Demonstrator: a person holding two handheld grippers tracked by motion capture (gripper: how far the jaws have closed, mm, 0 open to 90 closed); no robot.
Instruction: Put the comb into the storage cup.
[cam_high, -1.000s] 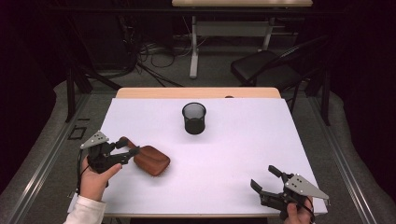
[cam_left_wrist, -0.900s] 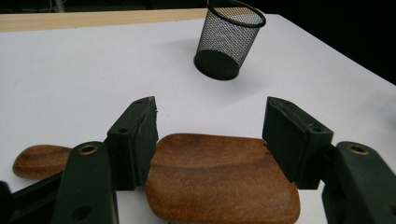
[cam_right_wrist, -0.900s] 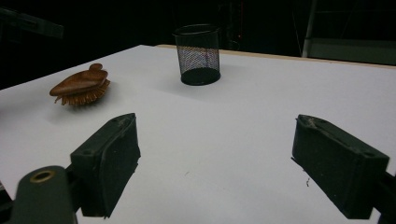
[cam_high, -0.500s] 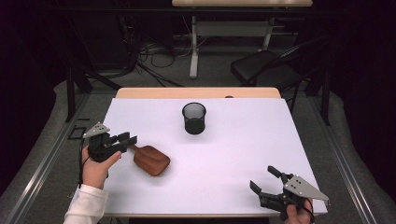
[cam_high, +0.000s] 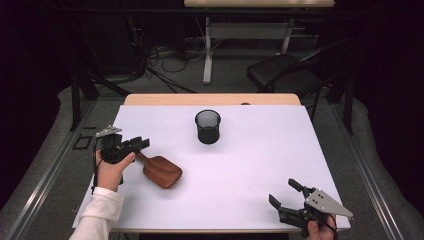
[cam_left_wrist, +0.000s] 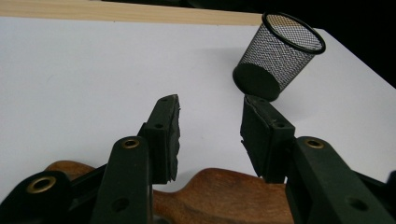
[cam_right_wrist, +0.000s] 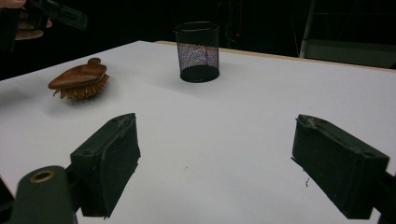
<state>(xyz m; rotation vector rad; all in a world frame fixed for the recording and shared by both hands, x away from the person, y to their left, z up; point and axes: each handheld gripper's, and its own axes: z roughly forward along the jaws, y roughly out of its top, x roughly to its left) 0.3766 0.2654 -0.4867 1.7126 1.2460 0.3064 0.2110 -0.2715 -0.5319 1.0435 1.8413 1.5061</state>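
A wooden hairbrush (cam_high: 161, 172) lies bristles down on the white table (cam_high: 260, 150), left of centre. My left gripper (cam_high: 141, 144) hovers over its handle end. In the left gripper view the jaws (cam_left_wrist: 210, 116) have just been closing, and now stand partly apart with bare table between the pads and the brush's wood (cam_left_wrist: 219, 191) beneath them. A black mesh cup (cam_high: 207, 127) stands upright toward the far middle. My right gripper (cam_high: 282, 191) rests near the front right edge, open and holding nothing (cam_right_wrist: 215, 158).
The right gripper view shows the brush (cam_right_wrist: 79, 77) at far left, the cup (cam_right_wrist: 198, 51) beyond, and the left gripper (cam_right_wrist: 56, 14) at the top left corner. A wooden strip borders the table's far edge. Dark floor, cables and a chair lie behind.
My left hand has shifted toward the far side of the table, over the brush handle, and its jaws have narrowed. The brush, cup and right gripper have stayed put.
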